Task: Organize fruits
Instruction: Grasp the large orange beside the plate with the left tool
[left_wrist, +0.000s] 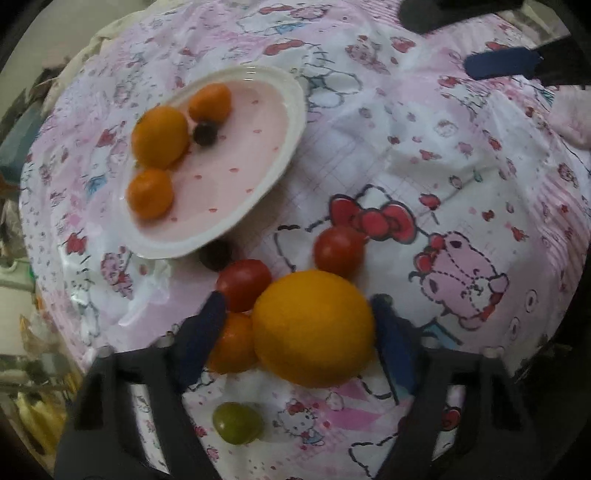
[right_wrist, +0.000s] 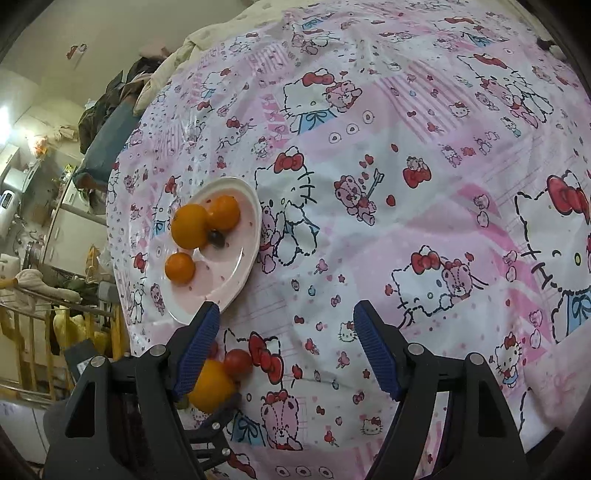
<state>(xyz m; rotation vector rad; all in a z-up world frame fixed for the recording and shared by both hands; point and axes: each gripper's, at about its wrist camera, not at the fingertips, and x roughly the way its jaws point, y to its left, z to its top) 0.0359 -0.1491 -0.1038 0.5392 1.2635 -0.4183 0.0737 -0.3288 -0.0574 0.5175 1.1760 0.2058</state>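
A pink plate with a white rim lies on the Hello Kitty cloth and holds three oranges and a dark grape. My left gripper is open with its jaws around a large orange that rests on the cloth. Beside it lie two red tomatoes, a small orange, a dark grape and a green grape. My right gripper is open and empty above the cloth, right of the plate. The large orange shows partly behind its left finger.
The cloth covers the whole surface, with wrinkles. At the left, past the edge, stand room clutter, shelves and a wooden rack. The right gripper's blue pad shows at the top right of the left wrist view.
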